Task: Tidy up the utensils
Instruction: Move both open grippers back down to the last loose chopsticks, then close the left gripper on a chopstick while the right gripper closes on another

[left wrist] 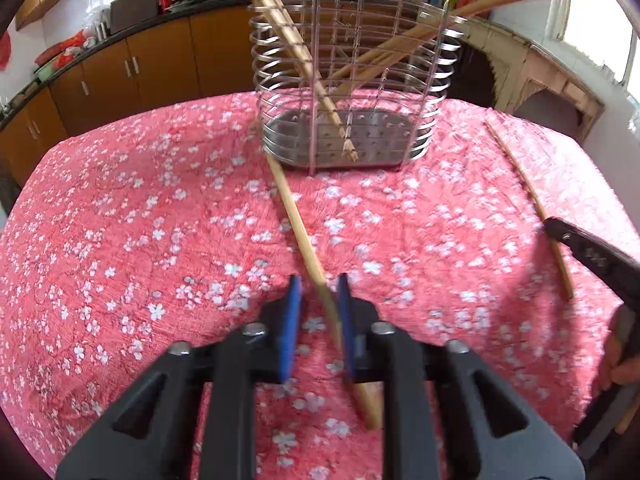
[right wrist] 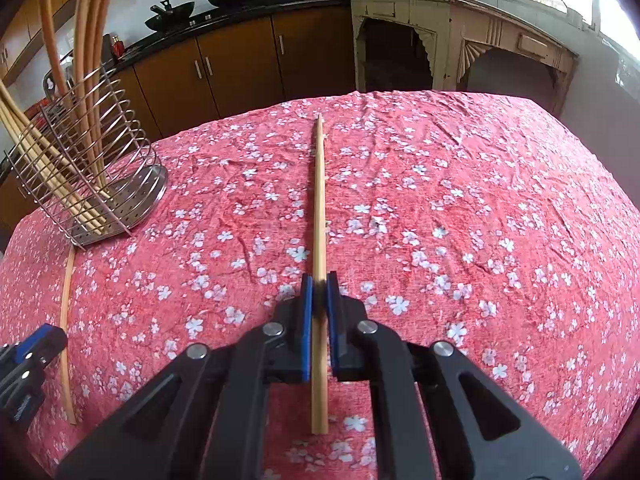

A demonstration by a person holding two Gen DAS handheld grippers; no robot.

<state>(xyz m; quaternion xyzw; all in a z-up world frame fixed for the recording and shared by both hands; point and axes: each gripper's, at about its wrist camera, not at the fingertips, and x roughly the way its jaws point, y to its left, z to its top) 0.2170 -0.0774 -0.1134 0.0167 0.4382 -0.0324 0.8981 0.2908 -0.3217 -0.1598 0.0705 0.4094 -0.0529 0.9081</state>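
Note:
A wire utensil holder stands at the far side of the table with several wooden chopsticks leaning in it. One loose chopstick lies on the cloth, running from the holder's base back between my left gripper's blue pads. It rests against the right pad, and a gap shows on its left side. Another chopstick points away from me, and my right gripper is shut on its near part. In the right wrist view the holder is at the left.
A red floral cloth covers the table. Brown cabinets under a dark counter with pans run behind it, and a white carved cabinet stands at the back right. A hand holds the right gripper at the left wrist view's edge.

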